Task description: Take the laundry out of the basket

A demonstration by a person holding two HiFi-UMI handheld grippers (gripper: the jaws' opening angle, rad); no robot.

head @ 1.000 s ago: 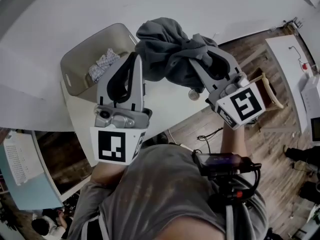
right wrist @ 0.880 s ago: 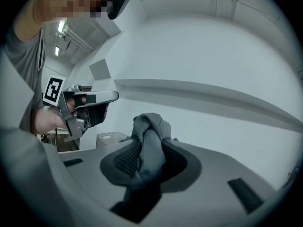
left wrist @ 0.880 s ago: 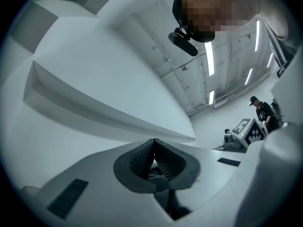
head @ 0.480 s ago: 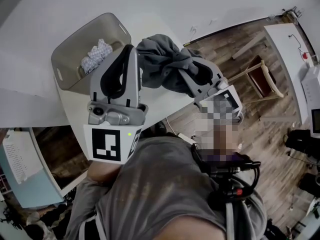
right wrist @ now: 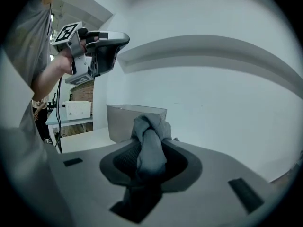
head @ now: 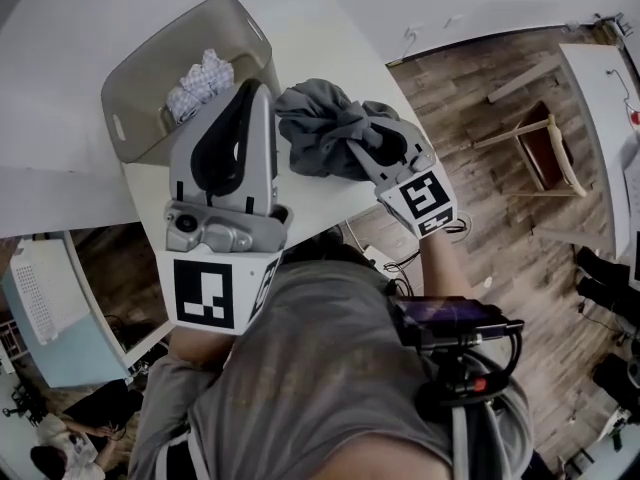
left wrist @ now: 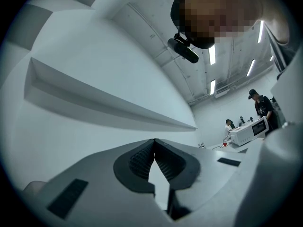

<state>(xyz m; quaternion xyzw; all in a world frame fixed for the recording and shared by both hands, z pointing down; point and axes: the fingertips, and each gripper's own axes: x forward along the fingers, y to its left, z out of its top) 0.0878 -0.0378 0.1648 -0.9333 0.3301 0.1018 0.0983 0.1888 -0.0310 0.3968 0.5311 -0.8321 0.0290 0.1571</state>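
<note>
Grips a bunched grey garment [head: 315,128] in the right tongs [head: 358,148], centre of the head view, pads partly apart with a fold of the cloth pinched between them. Holds that garment outside the beige basket [head: 125,83], just right of it, over the white bench [head: 315,203]; cannot tell whether touching the bench. Leaves a pale patterned cloth [head: 200,76] inside the basket, upper left of the frame. Carries the left tongs [head: 250,93] pressed fully together, empty, left of centre, overlapping the basket's near side.
</note>
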